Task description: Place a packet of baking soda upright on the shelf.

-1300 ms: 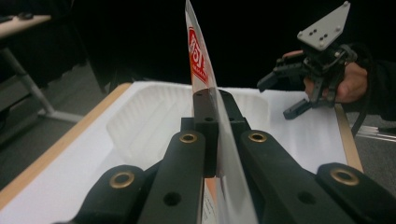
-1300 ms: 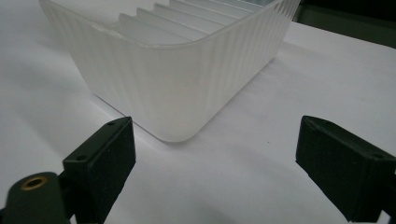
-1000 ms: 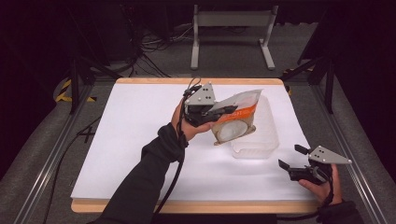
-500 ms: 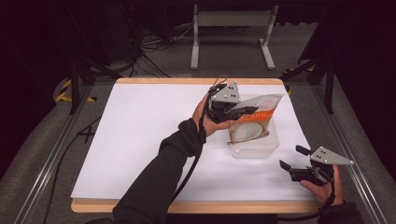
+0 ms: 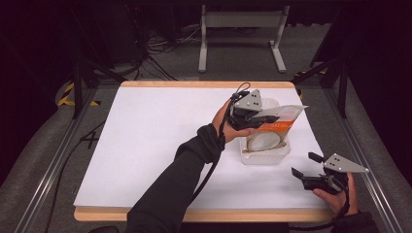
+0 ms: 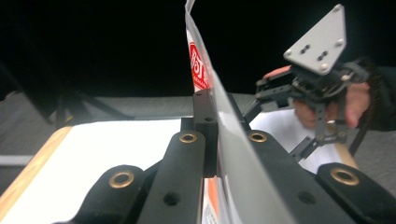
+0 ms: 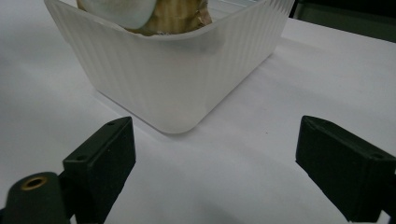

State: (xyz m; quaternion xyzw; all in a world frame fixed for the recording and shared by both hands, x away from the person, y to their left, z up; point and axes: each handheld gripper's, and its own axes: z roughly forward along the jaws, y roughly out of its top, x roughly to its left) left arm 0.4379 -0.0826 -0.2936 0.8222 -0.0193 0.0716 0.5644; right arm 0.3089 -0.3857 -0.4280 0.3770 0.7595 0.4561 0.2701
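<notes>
The left tool point(image 5: 265, 118) is clamped on a flat food pouch point(image 5: 278, 124) hovering over the translucent tub point(image 5: 265, 155) near the worktop's point(image 5: 160, 136) right side, and the right tool point(image 5: 303, 167) waits with both jaws spread and empty, so an off-centre release could catch the pouch on the rim.

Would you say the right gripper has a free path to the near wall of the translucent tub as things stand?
Probably yes: the right gripper is open and faces the tub across bare white table. The packet in the left gripper hangs over the tub's inside.
</notes>
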